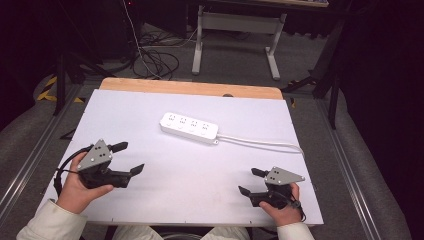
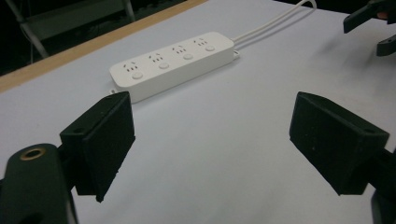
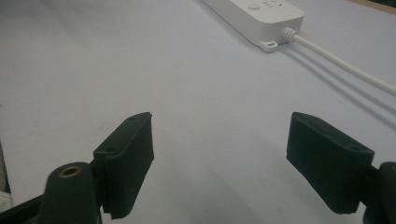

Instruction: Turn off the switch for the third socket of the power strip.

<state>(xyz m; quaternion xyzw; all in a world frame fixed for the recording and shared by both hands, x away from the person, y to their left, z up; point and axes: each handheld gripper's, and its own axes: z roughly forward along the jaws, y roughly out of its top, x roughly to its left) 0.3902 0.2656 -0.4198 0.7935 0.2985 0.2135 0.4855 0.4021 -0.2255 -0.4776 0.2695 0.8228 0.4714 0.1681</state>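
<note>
overhead, a white power strip [image 1: 189,127] is lying mid-table [image 1: 150,210], its cord [image 1: 265,143] trailing right. left gripper [image 1: 129,159] and right gripper [image 1: 248,181] are hovering near the front edge, well apart, jaws spread, gripping nothing.

left gripper view: strip ahead, four sockets, probably switches below.

right gripper view: jaws gaping; strip's cord end sitting far ahead.

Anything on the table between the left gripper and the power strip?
Nothing: between the open left gripper and the power strip lies bare white tabletop, clearest in the left gripper view.
</note>
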